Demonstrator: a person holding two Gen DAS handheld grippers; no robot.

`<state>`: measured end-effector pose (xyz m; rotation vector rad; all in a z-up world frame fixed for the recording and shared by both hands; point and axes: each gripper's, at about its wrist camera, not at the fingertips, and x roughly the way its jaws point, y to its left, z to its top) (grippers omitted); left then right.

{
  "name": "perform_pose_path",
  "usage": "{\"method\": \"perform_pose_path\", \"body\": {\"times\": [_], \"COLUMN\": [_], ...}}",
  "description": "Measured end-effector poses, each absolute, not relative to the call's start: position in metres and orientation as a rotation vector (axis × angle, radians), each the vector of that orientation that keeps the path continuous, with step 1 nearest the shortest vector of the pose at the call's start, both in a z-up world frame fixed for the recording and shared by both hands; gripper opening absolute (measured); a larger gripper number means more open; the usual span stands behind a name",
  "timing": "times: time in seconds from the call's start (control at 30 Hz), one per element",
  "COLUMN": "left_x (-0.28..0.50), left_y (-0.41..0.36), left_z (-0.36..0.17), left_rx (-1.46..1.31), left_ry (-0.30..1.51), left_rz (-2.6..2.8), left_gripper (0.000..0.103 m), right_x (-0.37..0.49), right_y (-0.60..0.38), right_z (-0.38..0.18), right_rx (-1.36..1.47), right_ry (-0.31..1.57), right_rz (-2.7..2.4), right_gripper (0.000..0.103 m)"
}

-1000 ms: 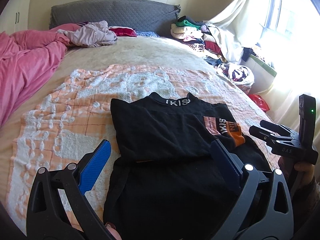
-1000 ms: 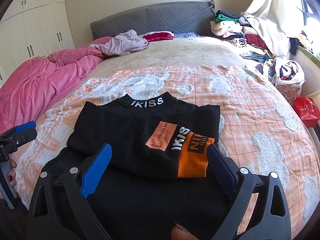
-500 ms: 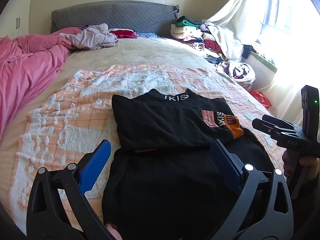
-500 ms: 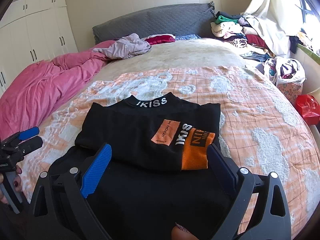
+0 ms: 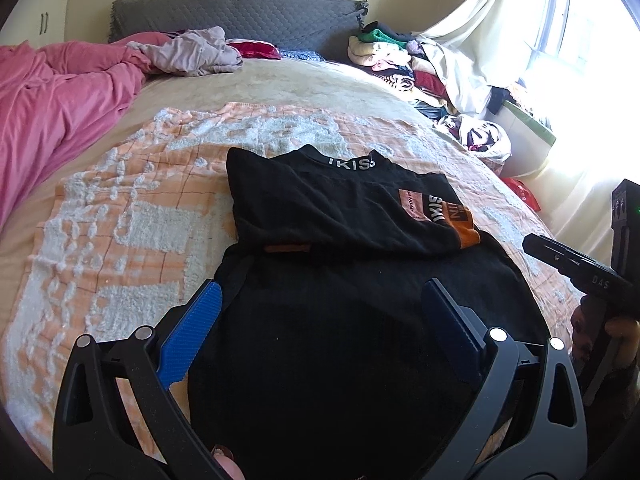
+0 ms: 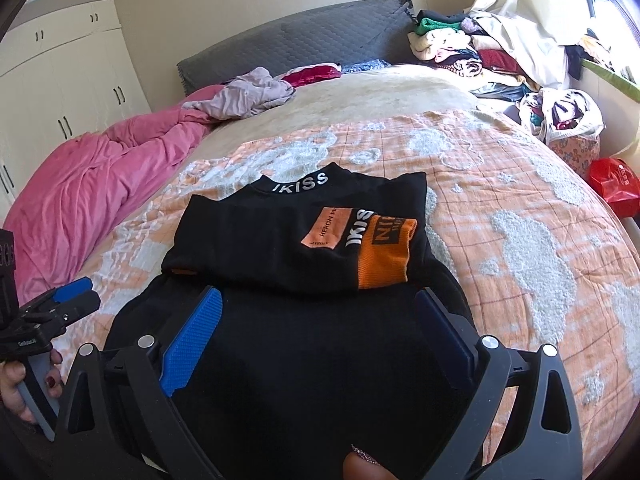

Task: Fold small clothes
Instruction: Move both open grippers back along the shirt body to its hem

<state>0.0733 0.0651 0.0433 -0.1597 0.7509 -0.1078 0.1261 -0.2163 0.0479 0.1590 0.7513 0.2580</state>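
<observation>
A black top [image 5: 320, 208] with an "IKISS" collar lies flat on an orange-and-white blanket [image 5: 120, 220]. A sleeve is folded across its chest, ending in an orange cuff [image 6: 382, 256]. My left gripper [image 5: 320, 292] is open above the top's near hem, nothing between its blue fingers. My right gripper [image 6: 318, 294] is open too, over the same lower part of the top [image 6: 260, 240]. Each gripper also shows at the edge of the other's view: right gripper [image 5: 560, 256], left gripper [image 6: 68, 300]. A hand holds each one.
A pink duvet [image 6: 80, 184] is bunched along the bed's left side. A lilac garment [image 5: 192, 52] lies near the grey headboard [image 5: 240, 16]. A pile of clothes [image 6: 460, 48] sits at the far right, with a red bag [image 6: 612, 184] beside the bed. White wardrobes [image 6: 60, 88] line the left wall.
Both grippers have drawn back a little toward the near edge of the bed, still open. The black top has not moved.
</observation>
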Motion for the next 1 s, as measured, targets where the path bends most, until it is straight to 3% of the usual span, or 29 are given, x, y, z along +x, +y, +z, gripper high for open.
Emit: {"method": "perform_pose_path", "body": {"times": [1.0], "left_x": [0.032], "left_y": [0.079], "left_z": [0.0], "left_rx": [-0.148], "left_ry": [0.871], "left_rz": [-0.01], "left_gripper": [0.093], "right_x": [0.069], "right_y": [-0.254], "right_z": [0.002], "right_rx": [0.101], "right_ry": [0.926], "right_rz": [0.128], "right_gripper": [0.096]}}
